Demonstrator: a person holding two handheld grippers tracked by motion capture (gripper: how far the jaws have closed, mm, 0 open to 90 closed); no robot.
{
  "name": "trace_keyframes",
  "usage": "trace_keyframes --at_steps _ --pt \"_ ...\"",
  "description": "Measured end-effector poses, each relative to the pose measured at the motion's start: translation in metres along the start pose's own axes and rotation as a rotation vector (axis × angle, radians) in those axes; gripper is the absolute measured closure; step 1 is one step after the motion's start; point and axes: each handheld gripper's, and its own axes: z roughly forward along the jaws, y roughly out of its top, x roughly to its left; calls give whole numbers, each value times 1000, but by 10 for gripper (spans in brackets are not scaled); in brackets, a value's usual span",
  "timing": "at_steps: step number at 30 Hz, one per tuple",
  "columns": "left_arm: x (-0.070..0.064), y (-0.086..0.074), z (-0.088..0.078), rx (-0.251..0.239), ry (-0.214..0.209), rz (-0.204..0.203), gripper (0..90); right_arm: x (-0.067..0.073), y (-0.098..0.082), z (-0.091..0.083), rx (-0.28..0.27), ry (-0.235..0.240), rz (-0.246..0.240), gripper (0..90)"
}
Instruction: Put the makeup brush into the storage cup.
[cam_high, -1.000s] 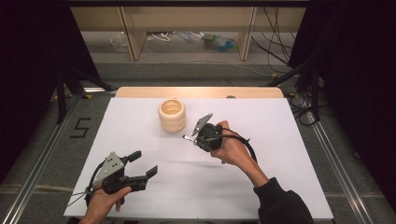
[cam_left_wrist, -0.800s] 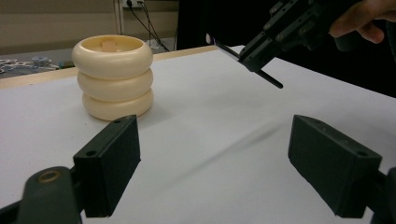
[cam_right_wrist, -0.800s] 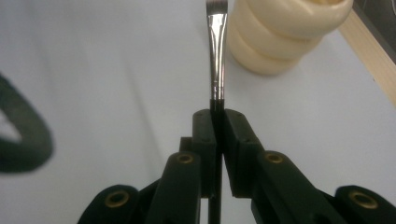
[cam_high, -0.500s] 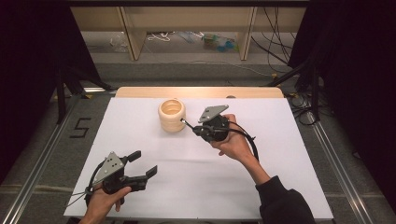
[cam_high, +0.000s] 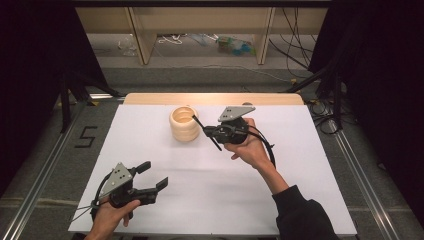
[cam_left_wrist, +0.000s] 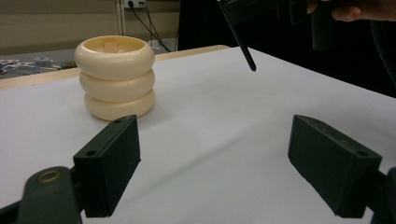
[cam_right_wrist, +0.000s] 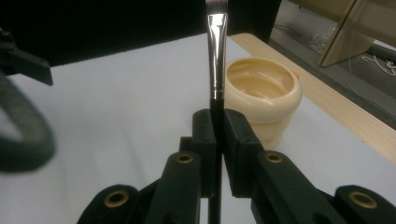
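Pinching a thin brush (cam_right_wrist: 217, 51) between pressed-together jaws, right gripper (cam_high: 210, 131) just off the cream ridged pot (cam_high: 184, 123) at three o'clock, left gripper (cam_high: 152, 176) spread wide at seven o'clock, well apart.

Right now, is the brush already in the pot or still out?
Out. The brush is clamped in the right tool, held beside the pot, above the table.
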Motion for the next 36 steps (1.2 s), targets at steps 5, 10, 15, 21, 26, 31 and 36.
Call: trace_keyframes --at_steps 5,10,15,21,26,31,36 --pt "0 0 0 0 -4 -8 168 -6 3 5 -51 -12 31 840" --pt "0 0 0 1 -2 -7 168 -9 10 11 -79 -21 19 840" --pt "1 0 0 -4 -4 -2 168 -10 15 18 -92 -26 39 840" --pt "4 1 0 -3 -1 34 168 -17 20 26 -121 -45 64 840" --pt "18 7 1 -6 6 248 168 -20 28 32 -155 -69 62 840" --pt "24 11 0 -5 16 343 168 -23 35 41 -180 -89 72 840" --pt "6 1 0 -3 -3 64 168 -27 43 51 -208 -97 89 840"
